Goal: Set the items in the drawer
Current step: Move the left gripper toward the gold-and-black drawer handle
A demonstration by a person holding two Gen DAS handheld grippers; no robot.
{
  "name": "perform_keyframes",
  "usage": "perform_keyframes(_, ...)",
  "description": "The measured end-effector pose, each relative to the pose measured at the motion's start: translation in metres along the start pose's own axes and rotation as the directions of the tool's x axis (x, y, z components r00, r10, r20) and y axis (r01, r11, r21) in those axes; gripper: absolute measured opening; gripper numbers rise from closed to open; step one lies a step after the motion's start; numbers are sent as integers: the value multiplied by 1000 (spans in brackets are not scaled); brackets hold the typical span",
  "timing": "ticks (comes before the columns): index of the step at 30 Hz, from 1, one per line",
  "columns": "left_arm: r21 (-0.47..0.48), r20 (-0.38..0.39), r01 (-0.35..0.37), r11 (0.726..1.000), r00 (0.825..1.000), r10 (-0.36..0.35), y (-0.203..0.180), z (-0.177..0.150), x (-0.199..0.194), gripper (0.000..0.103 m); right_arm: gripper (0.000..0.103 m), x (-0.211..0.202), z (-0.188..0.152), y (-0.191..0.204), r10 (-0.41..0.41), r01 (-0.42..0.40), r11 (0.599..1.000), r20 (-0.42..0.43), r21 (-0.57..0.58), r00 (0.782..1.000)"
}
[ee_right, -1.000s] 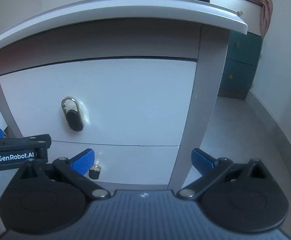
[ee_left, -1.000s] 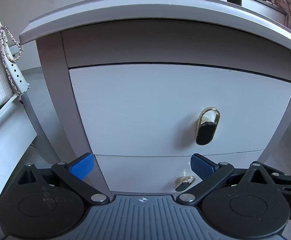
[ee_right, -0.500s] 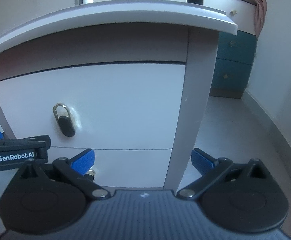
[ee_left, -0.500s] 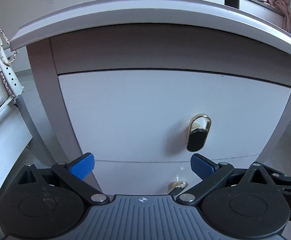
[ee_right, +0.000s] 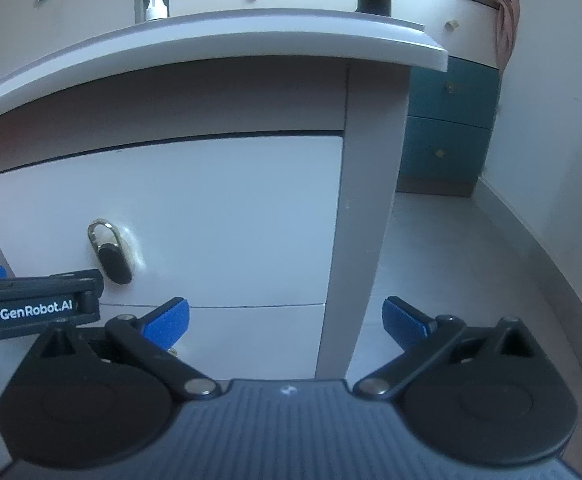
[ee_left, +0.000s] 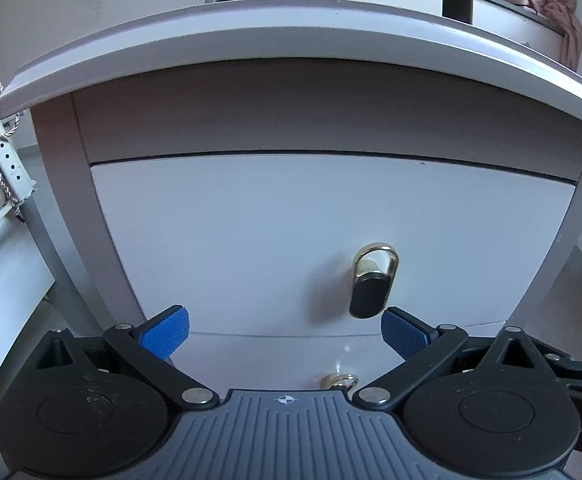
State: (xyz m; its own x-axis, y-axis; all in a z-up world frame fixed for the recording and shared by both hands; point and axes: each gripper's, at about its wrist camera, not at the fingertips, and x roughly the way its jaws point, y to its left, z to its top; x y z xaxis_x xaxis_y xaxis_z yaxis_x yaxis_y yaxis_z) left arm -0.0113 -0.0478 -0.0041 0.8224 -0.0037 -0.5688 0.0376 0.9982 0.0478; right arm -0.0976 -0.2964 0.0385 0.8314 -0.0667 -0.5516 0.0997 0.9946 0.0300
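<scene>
Drawer (ee_left: 291,240) sits shut just ahead under the cabinet top (ee_left: 291,36), so with both the left gripper (ee_left: 285,334) and right gripper (ee_right: 287,320) spread and empty, I would centre the left fingers around the handle (ee_left: 373,282), clamp, and pull straight out.

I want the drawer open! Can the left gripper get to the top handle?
Probably yes. The left gripper is open and empty, and the top handle sits just ahead, slightly right of its centre. Nothing lies between them; it likely needs a small shift right.
</scene>
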Motion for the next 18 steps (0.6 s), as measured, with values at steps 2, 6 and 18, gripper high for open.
perform_keyframes(2, 3, 2, 2, 1000, 1000, -2, -6, -2, -3, 103, 103, -2, 2, 0, -2, 2, 1000, -1, 4, 1000)
perform_keyframes(6, 7, 4, 2, 1000, 1000, -2, -17, -7, -9, 103, 103, -6, -1, 0, -1, 1, 1000, 2, 8, 1000)
perform_keyframes(18, 5, 13, 4, 1000, 1000, -4, -38, -5, -18, 103, 103, -14, -1, -15, 3, -3, 1000, 8, 28, 1000)
